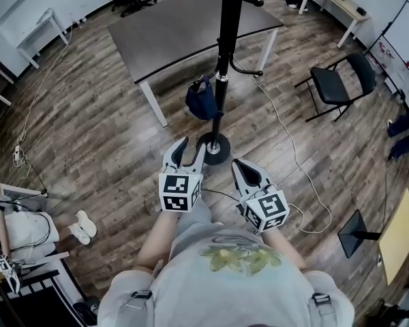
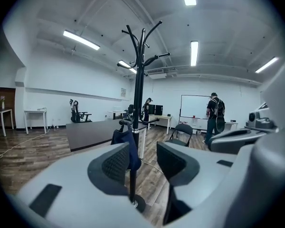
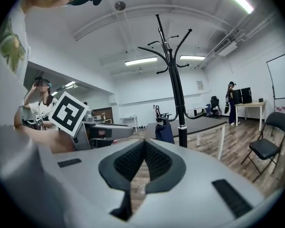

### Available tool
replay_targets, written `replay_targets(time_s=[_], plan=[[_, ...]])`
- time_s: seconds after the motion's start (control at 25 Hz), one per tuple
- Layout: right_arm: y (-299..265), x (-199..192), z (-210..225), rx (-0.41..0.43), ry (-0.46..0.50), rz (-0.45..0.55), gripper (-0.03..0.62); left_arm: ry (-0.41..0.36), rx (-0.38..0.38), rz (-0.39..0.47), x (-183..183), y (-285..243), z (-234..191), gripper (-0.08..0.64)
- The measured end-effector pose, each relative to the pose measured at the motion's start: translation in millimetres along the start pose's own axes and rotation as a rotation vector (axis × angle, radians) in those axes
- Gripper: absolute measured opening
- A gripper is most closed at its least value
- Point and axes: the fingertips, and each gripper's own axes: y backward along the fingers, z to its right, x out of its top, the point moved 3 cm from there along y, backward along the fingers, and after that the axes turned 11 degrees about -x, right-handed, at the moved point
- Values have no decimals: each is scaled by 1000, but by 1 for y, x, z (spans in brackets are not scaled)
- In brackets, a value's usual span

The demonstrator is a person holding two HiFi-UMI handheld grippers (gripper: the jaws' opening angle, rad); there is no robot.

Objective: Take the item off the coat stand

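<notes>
A black coat stand (image 1: 225, 39) rises from a round base on the wood floor, just ahead of me. A dark blue bag (image 1: 202, 99) hangs on a low hook at the pole's left side. My left gripper (image 1: 193, 145) is held below the bag, short of the base, open with nothing between its pads. In the left gripper view the bag (image 2: 121, 137) and the coat stand (image 2: 138, 89) show through the gap of the left gripper (image 2: 143, 163). My right gripper (image 1: 236, 163) sits beside it, shut and empty. The right gripper (image 3: 144, 158) points toward the coat stand (image 3: 176, 99) and the bag (image 3: 165, 132).
A dark-topped table (image 1: 184, 26) with white legs stands behind the coat stand. A black folding chair (image 1: 341, 80) is at the right. A white cable (image 1: 286, 142) runs across the floor past the base. A person (image 2: 213, 113) stands far off by a whiteboard.
</notes>
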Motion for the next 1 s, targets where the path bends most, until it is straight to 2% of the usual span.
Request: replay_targets(time_s=[0.52,0.8,1.0], plan=[[-46,16,24,-19,-6,-5,6,7,-2,-46,14,-54,-48,259],[-64,23,30,-10,-19,2,6,-13,-1,-101,11,-83,-72,287],[-73,24,31,-9,-22,0,6,-38,-10,-96,9,-103,-86,301]])
